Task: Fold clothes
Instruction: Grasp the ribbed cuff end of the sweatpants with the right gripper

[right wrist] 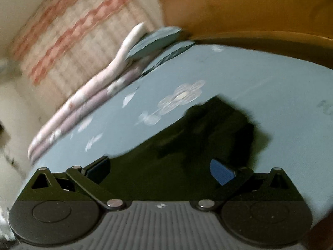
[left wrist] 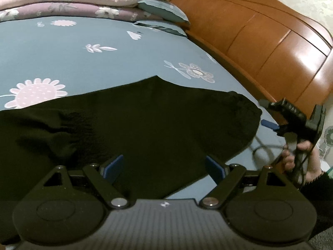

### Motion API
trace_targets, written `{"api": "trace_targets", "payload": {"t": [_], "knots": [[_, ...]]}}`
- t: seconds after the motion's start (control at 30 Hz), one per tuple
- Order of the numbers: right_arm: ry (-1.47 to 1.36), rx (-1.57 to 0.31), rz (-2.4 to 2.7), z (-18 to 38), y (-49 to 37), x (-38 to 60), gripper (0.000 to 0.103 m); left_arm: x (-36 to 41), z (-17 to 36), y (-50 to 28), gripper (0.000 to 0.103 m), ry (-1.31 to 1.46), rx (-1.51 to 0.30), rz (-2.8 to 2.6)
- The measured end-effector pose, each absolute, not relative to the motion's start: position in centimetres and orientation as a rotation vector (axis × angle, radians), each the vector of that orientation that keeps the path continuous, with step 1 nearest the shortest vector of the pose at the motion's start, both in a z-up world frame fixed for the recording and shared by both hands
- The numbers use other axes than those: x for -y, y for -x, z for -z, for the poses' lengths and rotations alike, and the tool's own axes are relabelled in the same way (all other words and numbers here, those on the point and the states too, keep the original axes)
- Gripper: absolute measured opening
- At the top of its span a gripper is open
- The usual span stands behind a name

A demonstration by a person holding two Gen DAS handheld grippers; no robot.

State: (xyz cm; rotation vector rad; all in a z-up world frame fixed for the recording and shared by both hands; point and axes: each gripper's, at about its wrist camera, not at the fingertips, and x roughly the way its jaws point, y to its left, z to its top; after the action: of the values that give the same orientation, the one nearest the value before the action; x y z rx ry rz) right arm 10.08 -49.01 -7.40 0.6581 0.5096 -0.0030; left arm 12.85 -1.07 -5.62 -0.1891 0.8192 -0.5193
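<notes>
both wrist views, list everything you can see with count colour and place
garment: one, black, spread flat on the near part of the bed
bedsheet: one, blue-grey with pale flower prints, under the garment
quilts: two, pink on mauve, stacked at the far edge of the bed
pillows: two, blue-grey, stacked beside the headboard
headboard: one, brown wood, along the bed's right side
curtain: one, cream with pink bands, behind the quilts
left gripper: one, black with blue pads, open over the garment
right gripper: one, black with blue pads, open over the garment's right edge
hand: one, holding the right gripper's handle
</notes>
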Motion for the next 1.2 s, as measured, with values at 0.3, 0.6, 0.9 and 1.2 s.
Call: {"api": "trace_targets", "payload": {"t": [0.3,0.6,0.9,1.2], "knots": [[-0.964,-0.602,-0.049,12.0,-12.7,56.6,0.103,2.2,6.1,-12.8,0.085,0.185,-0.842,0.548],[-0.937,-0.614,-0.097,13.2,-16.9,56.9,0.103,1.9,6.0,-12.9,0.085,0.191,-0.855,0.514],[-0.927,-0.642,-0.151,13.3,-16.9,56.3,0.103,2.1,6.2,-13.1,0.085,0.2,-0.859,0.519],[-0.89,-0.61,-0.197,13.5,-17.2,54.9,0.103,2.0,6.4,-13.4,0.085,0.219,-0.851,0.536]]}}
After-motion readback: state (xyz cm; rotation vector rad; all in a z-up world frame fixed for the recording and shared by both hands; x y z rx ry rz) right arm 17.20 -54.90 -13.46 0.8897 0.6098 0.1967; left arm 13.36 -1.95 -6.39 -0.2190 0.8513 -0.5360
